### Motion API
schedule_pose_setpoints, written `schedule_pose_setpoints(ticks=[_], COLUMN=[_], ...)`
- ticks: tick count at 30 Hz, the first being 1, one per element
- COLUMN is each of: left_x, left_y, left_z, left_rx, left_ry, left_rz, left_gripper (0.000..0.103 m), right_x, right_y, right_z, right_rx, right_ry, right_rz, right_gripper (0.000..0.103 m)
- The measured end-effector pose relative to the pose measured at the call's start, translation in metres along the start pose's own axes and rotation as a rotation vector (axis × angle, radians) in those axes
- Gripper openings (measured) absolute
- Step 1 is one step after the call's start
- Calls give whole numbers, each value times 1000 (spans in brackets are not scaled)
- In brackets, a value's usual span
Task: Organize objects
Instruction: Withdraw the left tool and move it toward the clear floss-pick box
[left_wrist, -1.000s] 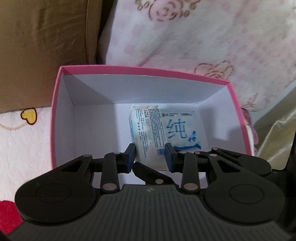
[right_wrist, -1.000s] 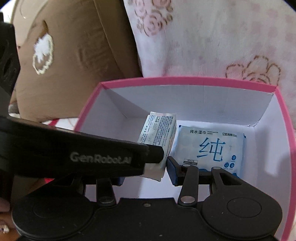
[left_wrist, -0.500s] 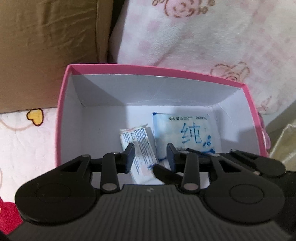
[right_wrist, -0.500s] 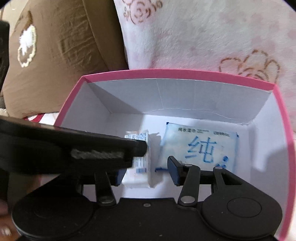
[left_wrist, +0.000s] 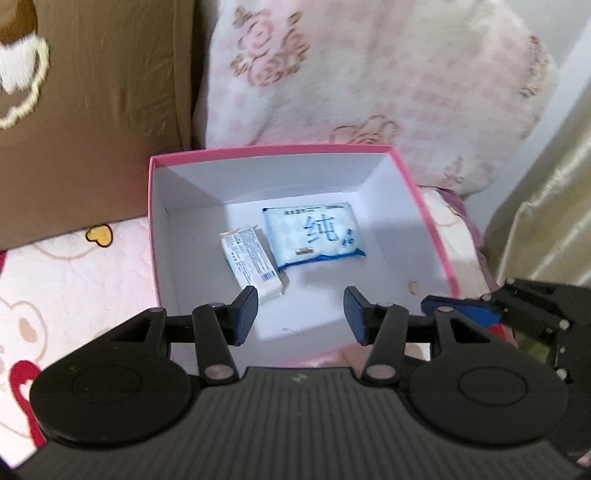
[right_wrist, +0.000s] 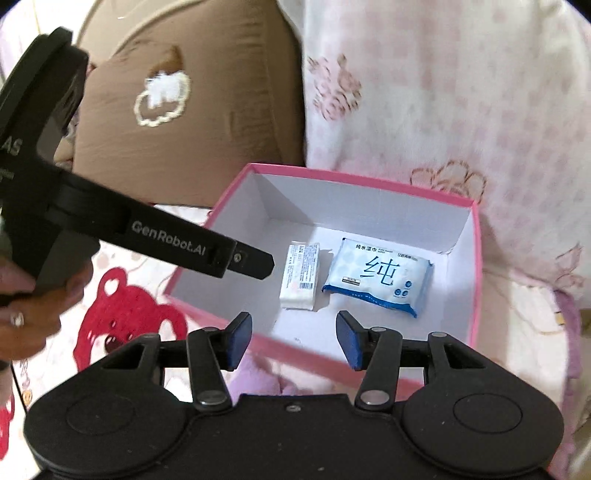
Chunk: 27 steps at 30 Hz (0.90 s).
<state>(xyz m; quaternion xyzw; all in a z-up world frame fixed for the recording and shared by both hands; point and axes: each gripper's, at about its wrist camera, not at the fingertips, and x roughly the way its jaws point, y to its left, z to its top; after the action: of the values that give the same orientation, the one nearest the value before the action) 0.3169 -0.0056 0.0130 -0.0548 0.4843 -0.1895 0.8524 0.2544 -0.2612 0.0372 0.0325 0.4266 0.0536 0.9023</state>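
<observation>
A pink box (left_wrist: 428, 218) with a white inside sits on the bed; it also shows in the right wrist view (right_wrist: 476, 266). Inside lie a small white tissue pack (left_wrist: 253, 262) and a blue wet-wipe pack (left_wrist: 312, 234), side by side; both also show in the right wrist view, the tissue pack (right_wrist: 300, 275) left of the wipe pack (right_wrist: 380, 275). My left gripper (left_wrist: 301, 314) is open and empty above the box's near edge. My right gripper (right_wrist: 293, 338) is open and empty, also over the near edge. The left gripper's body (right_wrist: 166, 243) crosses the right wrist view.
A brown cushion (left_wrist: 92, 110) and a pink floral blanket (left_wrist: 369, 74) stand behind the box. A pink cartoon bedsheet (left_wrist: 74, 277) lies to the left. A gold curtain (left_wrist: 546, 221) hangs at the right.
The left gripper let go of the white tissue pack, which now lies flat in the box. Both grippers opened wider and pulled back and up from the box.
</observation>
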Motion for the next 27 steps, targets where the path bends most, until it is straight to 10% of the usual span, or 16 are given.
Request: schedule_pose_setpoints(ticks=[27], left_x=[-121], left_y=[-6], left_z=[-136], left_rx=[132], left_ry=[118], left_rz=[-78], left_gripper=[62], right_x=[-127], right_y=[124], right_z=[-95], right_rx=[-304], right_ry=[4], right_rz=[66], right_gripper=[74])
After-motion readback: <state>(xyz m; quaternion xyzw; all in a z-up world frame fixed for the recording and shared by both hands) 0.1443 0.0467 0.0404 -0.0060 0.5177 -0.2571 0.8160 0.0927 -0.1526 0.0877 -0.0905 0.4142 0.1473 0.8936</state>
